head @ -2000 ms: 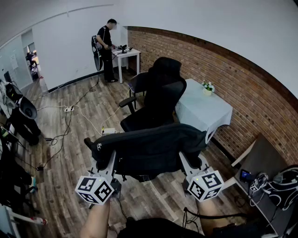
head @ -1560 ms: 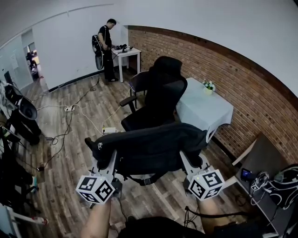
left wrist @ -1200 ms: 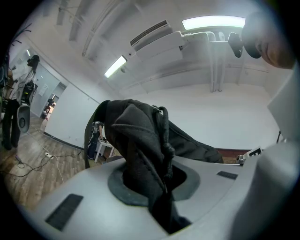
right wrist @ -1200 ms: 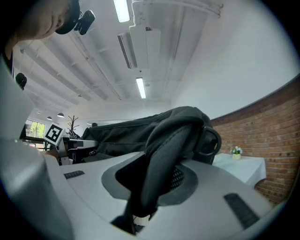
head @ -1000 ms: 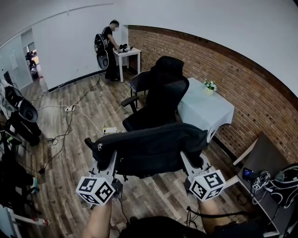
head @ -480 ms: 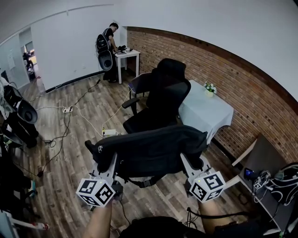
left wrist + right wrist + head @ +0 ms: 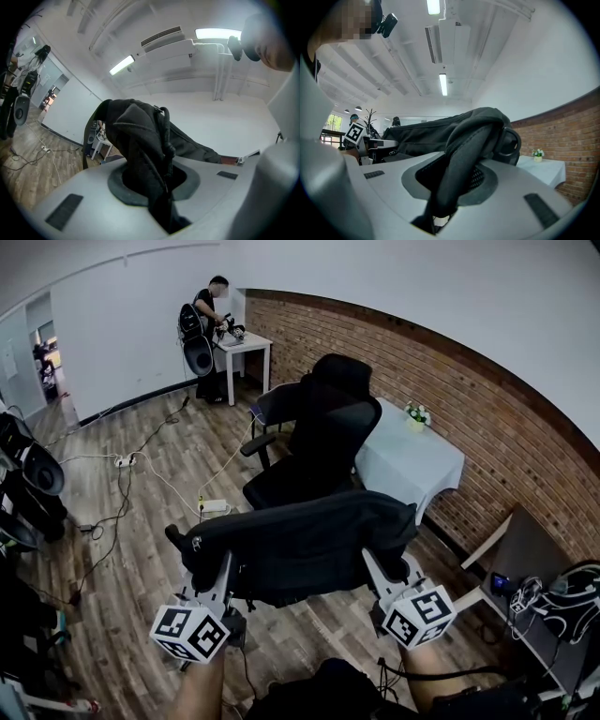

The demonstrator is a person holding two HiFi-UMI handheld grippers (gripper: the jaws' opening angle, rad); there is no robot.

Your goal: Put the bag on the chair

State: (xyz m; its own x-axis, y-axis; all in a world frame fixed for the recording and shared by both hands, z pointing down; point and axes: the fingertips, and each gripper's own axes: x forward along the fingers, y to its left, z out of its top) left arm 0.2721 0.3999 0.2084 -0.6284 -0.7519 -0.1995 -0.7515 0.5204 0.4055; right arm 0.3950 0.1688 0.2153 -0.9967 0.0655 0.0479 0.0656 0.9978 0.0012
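Bag position: the black bag (image 7: pixel 300 545) is hanging level across the lower centre of the head view, off the floor and not yet over the chair (image 7: pixel 319 442).
Left gripper (image 7: pixel 217 576): its jaws are squeezing narrowly on a bunched fold of dark fabric and cord at the bag's left end.
Right gripper (image 7: pixel 382 576): its jaws are clamping a padded strap at the right end.
Reason for hold: one grip at each end is keeping the limp bag stretched flat, probably for lowering onto the seat.
Chair: it is standing at mid-frame, just above the bag, its seat facing the lower left.
Bag look: long, matte and soft, it is creasing along its top.
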